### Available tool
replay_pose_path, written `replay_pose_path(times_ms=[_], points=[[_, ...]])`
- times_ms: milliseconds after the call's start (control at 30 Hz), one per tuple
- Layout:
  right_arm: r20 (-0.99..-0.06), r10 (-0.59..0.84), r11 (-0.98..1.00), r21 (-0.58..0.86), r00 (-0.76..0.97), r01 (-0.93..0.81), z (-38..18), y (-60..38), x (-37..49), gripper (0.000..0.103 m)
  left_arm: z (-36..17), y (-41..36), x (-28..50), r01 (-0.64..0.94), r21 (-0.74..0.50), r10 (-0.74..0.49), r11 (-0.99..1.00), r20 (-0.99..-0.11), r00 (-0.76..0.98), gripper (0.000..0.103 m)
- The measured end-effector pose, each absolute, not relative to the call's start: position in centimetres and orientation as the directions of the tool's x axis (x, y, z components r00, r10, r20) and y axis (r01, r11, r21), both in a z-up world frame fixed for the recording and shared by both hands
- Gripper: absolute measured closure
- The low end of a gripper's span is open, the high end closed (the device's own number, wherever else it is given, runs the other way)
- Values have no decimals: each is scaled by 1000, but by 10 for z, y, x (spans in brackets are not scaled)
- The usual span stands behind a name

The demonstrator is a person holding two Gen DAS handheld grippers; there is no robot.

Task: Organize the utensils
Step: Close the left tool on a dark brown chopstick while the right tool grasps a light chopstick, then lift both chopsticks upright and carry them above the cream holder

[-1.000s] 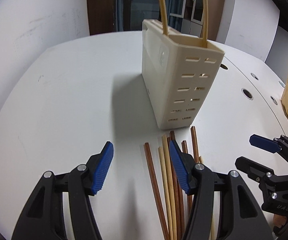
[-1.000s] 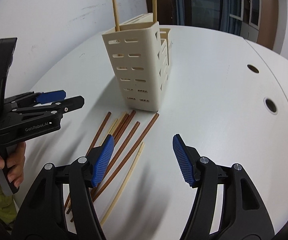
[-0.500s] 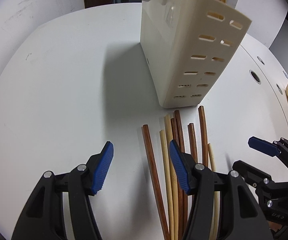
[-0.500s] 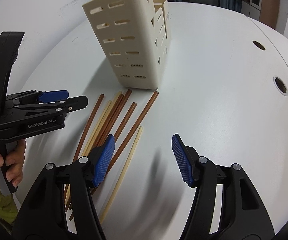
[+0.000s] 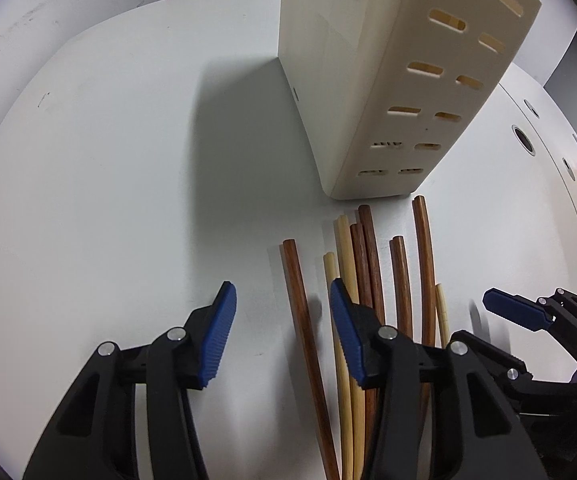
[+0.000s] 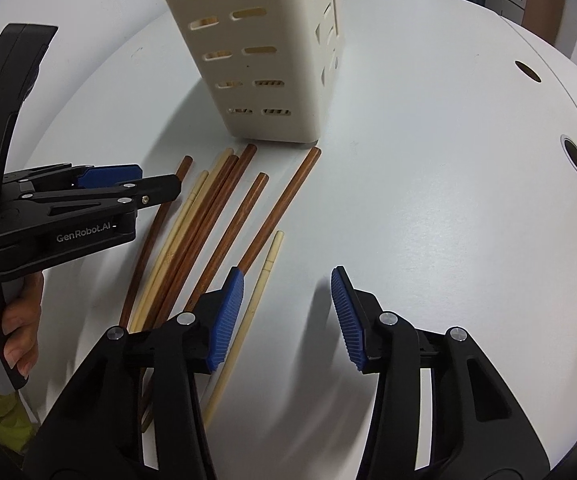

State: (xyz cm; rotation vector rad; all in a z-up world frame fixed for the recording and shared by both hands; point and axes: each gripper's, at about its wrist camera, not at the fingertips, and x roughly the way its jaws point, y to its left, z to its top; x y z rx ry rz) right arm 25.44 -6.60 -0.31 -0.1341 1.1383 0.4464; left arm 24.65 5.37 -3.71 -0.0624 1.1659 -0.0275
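Both hand-held grippers had come down and forward over the last second, so the chopsticks (image 5: 368, 280) and the cream holder (image 5: 388, 92) loomed larger than before. The left hand-held gripper (image 5: 282, 334) hung with its blue pads spread, straddling the leftmost brown chopstick (image 5: 300, 320) without touching it. The right hand-held gripper (image 6: 288, 316) was likewise spread and gripped nothing, its left pad over a pale chopstick (image 6: 256, 296). The loose chopsticks lay fanned on the white counter (image 5: 108, 180), their far tips just short of the holder's base and their near ends hidden under the gripper bodies. The slotted holder stood beyond them, well in from the counter's edges; its top was now cut off, so the two pale sticks seen standing in it earlier were out of sight.
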Motion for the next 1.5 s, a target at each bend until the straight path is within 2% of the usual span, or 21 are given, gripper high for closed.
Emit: replay_pose_path(times_ms=[300,400,433,500,600,1000,1500], points=[[-907,235,906,74,350,-417,-9,-59,251,70,-42,47,250,3,-26,-25,1000,-924,382,66],[-909,225,901,57,351,-429,-9,-55,246,76,-43,47,251,5,3,1,1000,-923,385,75],[-910,231,896,61,345,-439,-9,-54,244,85,-43,47,252,7,8,5,1000,-923,385,79],[-911,243,885,68,333,-461,-9,-50,240,94,-42,46,252,8,16,12,1000,-922,387,82],[-905,237,879,45,353,-474,-9,-47,233,95,-41,41,251,13,31,24,999,-918,395,94],[-885,269,885,72,380,-459,3,-55,231,99,-38,38,254,-1,21,20,1000,-911,412,97],[-761,380,871,104,525,-480,72,-71,225,99,25,4,221,65,22,-18,998,-828,560,97]])
